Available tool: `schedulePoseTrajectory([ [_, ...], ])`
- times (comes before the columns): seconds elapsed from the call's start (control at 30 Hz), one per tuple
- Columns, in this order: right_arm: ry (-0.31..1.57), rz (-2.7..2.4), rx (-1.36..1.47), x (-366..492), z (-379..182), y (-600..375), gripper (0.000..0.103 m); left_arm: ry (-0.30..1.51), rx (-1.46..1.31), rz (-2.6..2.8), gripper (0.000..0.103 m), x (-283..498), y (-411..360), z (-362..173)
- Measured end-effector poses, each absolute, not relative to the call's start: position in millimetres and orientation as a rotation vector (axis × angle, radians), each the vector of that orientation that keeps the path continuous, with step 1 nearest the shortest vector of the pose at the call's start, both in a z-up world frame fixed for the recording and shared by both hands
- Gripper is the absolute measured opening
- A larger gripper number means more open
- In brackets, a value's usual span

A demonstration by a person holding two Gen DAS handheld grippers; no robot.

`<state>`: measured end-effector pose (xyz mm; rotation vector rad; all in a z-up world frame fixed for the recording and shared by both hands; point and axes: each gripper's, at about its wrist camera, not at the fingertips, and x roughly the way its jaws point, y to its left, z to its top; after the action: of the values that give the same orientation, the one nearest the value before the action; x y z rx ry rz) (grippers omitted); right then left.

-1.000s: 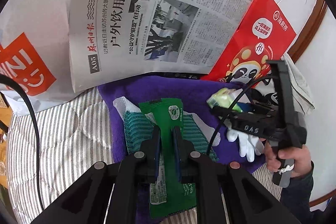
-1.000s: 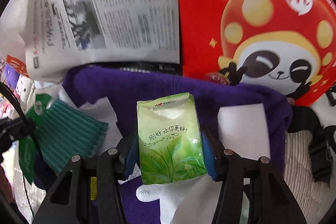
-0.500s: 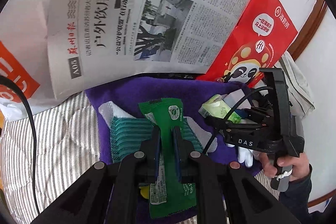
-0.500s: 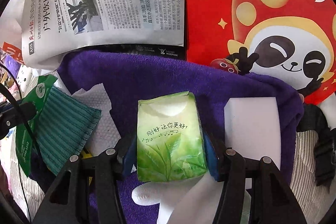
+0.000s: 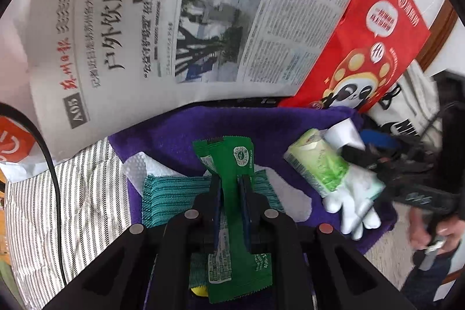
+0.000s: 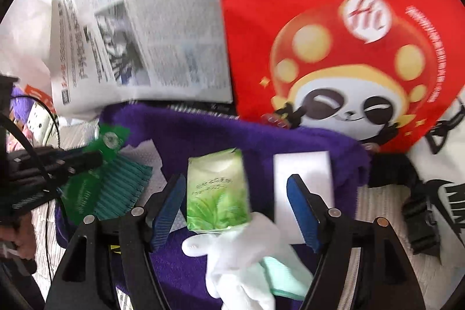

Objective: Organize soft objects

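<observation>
— What's nearest on the left?
— The left tool is clamped narrow on a dark green sachet, held over a teal ribbed cloth and a white paper towel.

— And the right one?
— The right tool has just been opening; its blue pads stand wide and clear of the light green tissue pack, which lies between them on the purple towel, its near end on a white glove. A white rectangular pad lies just right of the pack.

— Behind that?
— The towel is spread on striped bedding. At the back a newspaper leans beside a red panda-print bag.
</observation>
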<state>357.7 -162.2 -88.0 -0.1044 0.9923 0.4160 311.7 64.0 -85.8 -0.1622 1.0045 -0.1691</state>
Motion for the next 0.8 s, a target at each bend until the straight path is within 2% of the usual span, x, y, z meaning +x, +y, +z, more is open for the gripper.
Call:
schedulePoseTrajectory([
  [0.33,0.931,0.415,-0.101,341,-54,-180,0.072,1.037,-0.118,-0.141,0.024,313,54,-99],
  [0.53,0.899,0.435,-0.106,335,-38,-179,0.072,1.038,-0.045,-0.138,0.037,306,37,-99],
  [0.6,0.894,0.442,-0.113,330,-37,-175,0.072,1.03,-0.027,-0.129,0.051,301,32,-96],
  [0.63,0.891,0.443,-0.116,327,-39,-173,0.072,1.028,-0.02,-0.117,0.053,298,31,-94],
  [0.8,0.875,0.456,-0.135,303,-33,-167,0.072,1.018,0.007,-0.085,0.054,282,35,-81],
])
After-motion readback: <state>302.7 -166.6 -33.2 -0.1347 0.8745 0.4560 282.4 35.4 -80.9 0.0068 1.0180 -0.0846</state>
